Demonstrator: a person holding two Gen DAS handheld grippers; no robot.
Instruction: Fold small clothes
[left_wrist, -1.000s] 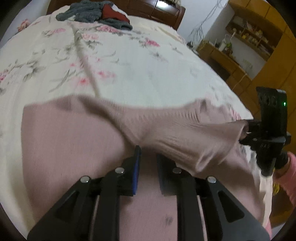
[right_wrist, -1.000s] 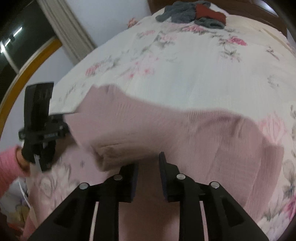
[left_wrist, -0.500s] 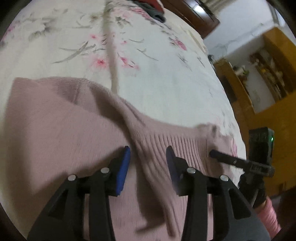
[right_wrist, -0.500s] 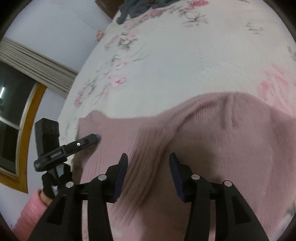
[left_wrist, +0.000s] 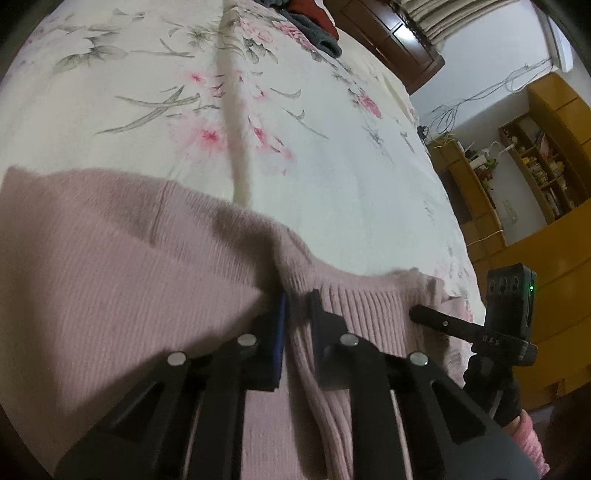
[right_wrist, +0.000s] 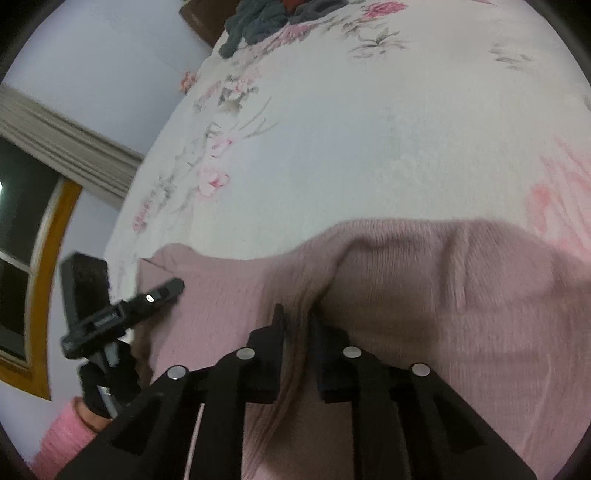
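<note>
While the pink sweater (left_wrist: 110, 280) lies at the near edge of the bed (left_wrist: 332, 155), a ridge of knit is pinched by the left gripper (left_wrist: 295, 306) and the right gripper (right_wrist: 297, 317); if thin, either pinch could slip, skewing the fold.

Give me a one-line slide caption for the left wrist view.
Left gripper pinches a ridge of the pink knit sweater on the floral bedspread, right gripper alongside.

1 pink sweater (left_wrist: 110, 280), 2 tools, 1 bed (left_wrist: 332, 155).
</note>
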